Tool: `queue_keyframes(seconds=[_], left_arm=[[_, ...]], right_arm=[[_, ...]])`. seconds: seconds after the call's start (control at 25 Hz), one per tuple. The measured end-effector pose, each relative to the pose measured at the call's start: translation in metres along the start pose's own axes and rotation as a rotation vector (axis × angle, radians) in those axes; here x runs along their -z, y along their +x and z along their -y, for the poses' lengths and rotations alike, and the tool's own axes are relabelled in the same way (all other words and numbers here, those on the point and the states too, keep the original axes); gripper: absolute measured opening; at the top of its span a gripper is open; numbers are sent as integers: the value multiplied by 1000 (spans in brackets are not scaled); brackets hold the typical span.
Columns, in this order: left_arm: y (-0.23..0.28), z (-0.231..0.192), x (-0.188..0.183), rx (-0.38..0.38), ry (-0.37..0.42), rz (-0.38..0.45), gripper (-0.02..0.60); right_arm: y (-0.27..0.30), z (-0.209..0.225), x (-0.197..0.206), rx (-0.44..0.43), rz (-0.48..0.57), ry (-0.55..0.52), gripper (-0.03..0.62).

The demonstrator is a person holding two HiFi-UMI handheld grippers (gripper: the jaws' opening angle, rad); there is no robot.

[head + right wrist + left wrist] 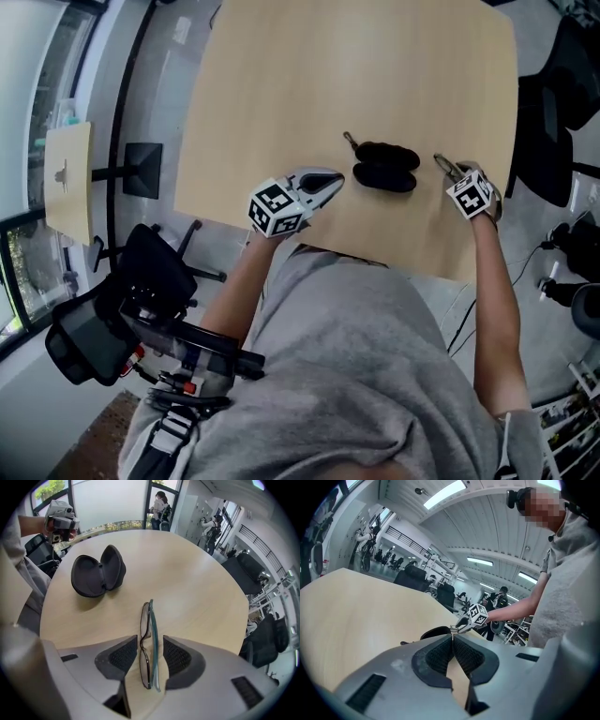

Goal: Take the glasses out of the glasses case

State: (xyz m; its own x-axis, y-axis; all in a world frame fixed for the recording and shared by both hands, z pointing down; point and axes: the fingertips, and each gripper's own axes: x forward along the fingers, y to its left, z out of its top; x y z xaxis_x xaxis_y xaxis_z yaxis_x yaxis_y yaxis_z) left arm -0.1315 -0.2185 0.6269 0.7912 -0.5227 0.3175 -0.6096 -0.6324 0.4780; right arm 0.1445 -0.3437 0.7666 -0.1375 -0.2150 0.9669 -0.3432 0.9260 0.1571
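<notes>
The black glasses case (384,167) lies open and empty on the round wooden table (281,94); it also shows in the right gripper view (96,575). To its right, the folded thin-framed glasses (442,165) (150,616) rest on the tabletop. My right gripper (453,174) (150,640) points steeply down over them. Its jaws are open, with a gap between each pad and the glasses. My left gripper (335,179) (453,638) hovers just left of the case, shut on nothing.
The table's near edge runs just below both grippers in the head view. A dark office chair (553,122) stands beyond the table's right edge. Another black chair (155,272) stands at the person's left, and the person's grey shirt (375,375) fills the foreground.
</notes>
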Motion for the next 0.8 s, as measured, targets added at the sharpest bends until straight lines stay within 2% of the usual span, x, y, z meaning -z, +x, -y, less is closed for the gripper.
queue_keyframes(seconds=[0.08,0.4,0.52,0.64,0.68,0.72,0.8], left_arm=[[-3,3,-1,-4,4,8,8],[-14,19,-15,-11,41,51,8],[-21,30,-24,-15,52,86,8],[-36,46,-28,-39,59,122,8],[-40,52,-29,-49,64,132,8],[-44,58,-31,-54,73,144,8],[-46,69,-40,-48,102,174,8]], right_arm=[[-2,-1,0,-1,-2,-5,173],[-49,-6,-12,60,69,-24,175],[-79,-12,-20,102,136,0,175],[-112,-29,-36,112,258,65,173],[-123,-36,-41,104,307,84,153],[-136,-43,-45,103,355,99,72],[-171,-50,-52,123,449,136,9]])
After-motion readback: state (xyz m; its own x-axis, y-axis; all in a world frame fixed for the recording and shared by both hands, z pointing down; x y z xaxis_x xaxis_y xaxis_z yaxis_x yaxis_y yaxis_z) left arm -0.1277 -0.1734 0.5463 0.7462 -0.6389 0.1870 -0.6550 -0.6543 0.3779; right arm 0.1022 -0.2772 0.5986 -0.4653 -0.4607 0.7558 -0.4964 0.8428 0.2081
